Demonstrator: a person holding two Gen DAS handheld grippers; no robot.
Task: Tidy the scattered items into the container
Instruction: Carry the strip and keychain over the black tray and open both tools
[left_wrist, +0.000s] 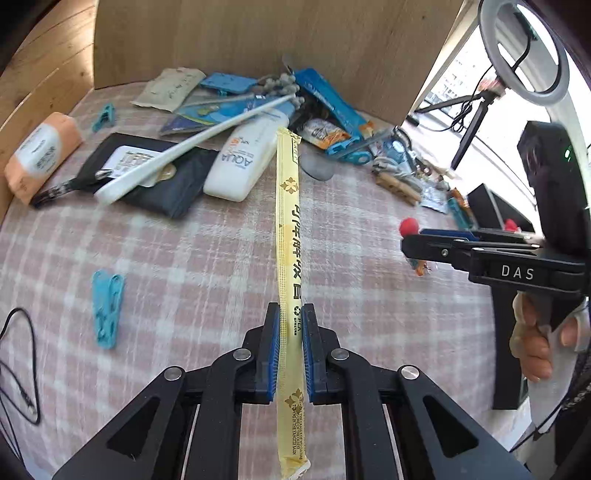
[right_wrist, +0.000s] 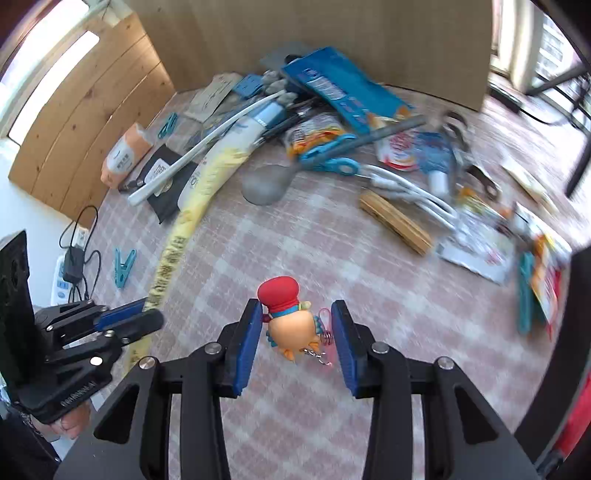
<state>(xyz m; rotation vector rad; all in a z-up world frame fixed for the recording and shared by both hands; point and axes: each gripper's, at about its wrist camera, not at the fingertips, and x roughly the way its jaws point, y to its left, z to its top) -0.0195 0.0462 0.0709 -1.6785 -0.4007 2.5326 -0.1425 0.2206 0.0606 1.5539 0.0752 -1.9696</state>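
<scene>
- Fingers of the left gripper are pinched flat against a long yellow chopstick sleeve, thin crinkly paper-like wrap printed with dark characters and small gold flowers; it sticks out stiff and straight over the table, lifted clear of it as far as I can judge.
- Fingers of the right gripper stand fairly wide, blue ribbed pads either side of a small toy keychain: a rounded orange rubbery figure with a red cap, a teal collar and a little metal ring. The left pad looks to be touching it and the right pad stands off, so I would call it straddled, not yet gripped.
- Beyond them lies a checked pink-and-white tablecloth, soft woven fabric, with two teal plastic pegs lying apart from the heap.
- Further back sits the heap itself: a white sunscreen bottle, smooth and glossy, a long white shoehorn lying across a black pouch, an orange tissue pack, blue snack packets, scissors with teal handles, wooden clothespins and a white cable.
- Progress, as I judge it: barely begun. No container shows in either view, and nearly everything is still spread on the cloth, with one item in hand and one about to be taken.
</scene>
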